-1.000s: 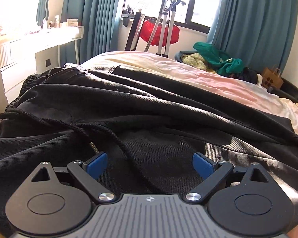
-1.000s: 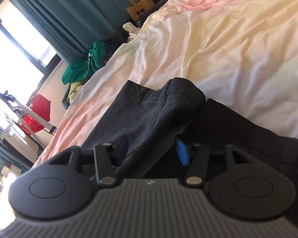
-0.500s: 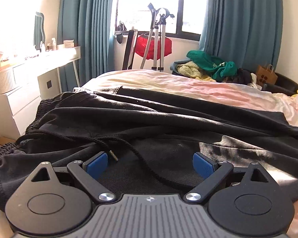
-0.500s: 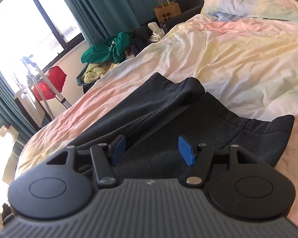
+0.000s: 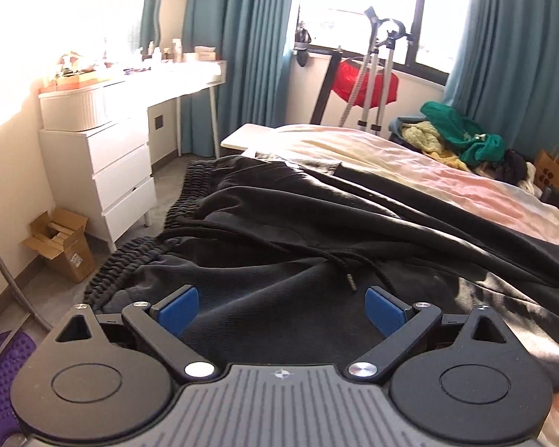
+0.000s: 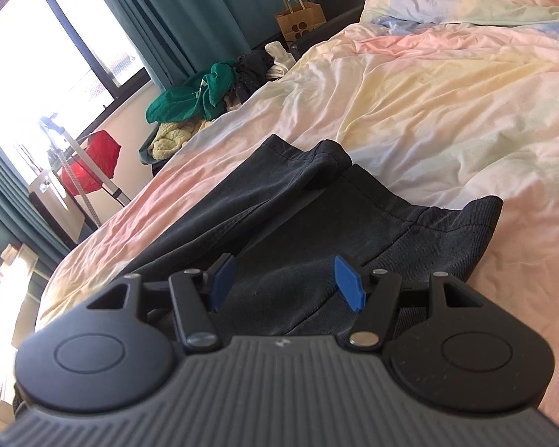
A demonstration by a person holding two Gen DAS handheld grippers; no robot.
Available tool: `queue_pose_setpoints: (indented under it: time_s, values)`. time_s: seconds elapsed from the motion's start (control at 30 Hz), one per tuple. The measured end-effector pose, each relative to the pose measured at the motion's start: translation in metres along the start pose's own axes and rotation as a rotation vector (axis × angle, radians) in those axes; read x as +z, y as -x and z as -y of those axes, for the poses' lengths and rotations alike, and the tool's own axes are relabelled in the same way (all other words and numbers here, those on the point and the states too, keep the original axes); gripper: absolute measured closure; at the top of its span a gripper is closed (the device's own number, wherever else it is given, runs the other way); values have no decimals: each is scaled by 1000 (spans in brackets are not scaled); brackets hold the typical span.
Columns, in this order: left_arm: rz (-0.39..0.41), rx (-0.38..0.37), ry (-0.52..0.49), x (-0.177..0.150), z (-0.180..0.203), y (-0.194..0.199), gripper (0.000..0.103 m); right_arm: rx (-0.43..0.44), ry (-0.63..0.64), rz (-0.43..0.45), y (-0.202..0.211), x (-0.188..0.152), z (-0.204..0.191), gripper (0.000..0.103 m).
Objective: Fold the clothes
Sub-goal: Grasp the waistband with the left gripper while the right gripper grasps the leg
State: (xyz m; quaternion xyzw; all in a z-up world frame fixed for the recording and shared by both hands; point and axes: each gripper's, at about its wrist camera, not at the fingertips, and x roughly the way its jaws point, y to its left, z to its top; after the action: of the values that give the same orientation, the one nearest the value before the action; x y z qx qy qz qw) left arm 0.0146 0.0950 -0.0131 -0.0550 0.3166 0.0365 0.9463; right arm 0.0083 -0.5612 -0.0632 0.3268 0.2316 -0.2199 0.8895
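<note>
Left gripper (image 5: 281, 311): jaws wide, holding nothing, above the waist end of the trousers (image 5: 316, 231).
Right gripper (image 6: 285, 283): jaws wide, empty, over the leg end.
Trousers: spread along the bed (image 6: 447, 111), elastic waistband (image 5: 130, 260) at the foot edge, hems (image 6: 462, 216) toward the pillow.
Drawstring (image 5: 339, 260): loose, near the left fingers.
Advice: pinch waistband and hem cleanly, avoiding the cord and bedsheet.

Both views low over bed (image 5: 410, 156)
</note>
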Motion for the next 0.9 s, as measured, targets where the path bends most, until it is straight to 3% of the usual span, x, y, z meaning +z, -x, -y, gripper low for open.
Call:
queue_pose_setpoints:
  time_s: [0.03, 0.1, 0.2, 0.3, 0.4, 0.5, 0.57, 0.67, 0.8, 0.9]
  values:
    - [-2, 20, 15, 2, -8, 1, 5, -4, 6, 11, 1, 0, 0, 18]
    - [-1, 44, 55, 2, -22, 3, 5, -25, 22, 45, 4, 2, -1, 7]
    - [3, 37, 159, -5, -39, 3, 3, -80, 38, 81, 7, 5, -1, 7]
    - [-25, 27, 278, -17, -54, -1, 3, -144, -12, 176, 19, 8, 9, 7]
    - [3, 53, 319, -17, -62, 6, 3, -247, -92, 246, 28, 11, 27, 7]
    - [19, 62, 371, -17, -68, 11, 2, -367, -133, 224, 21, 13, 46, 7]
    - [25, 61, 411, -18, -72, 13, 2, -398, -192, 189, 15, 12, 61, 7]
    - [6, 62, 454, -20, -79, 12, 2, -378, -321, 124, 7, 7, 81, 7]
    - [-44, 38, 552, -26, -92, 4, 2, -287, -433, 33, -8, -2, 92, 8]
    - [-68, 56, 593, -30, -99, 1, 2, -231, -465, -9, -16, -7, 88, 46]
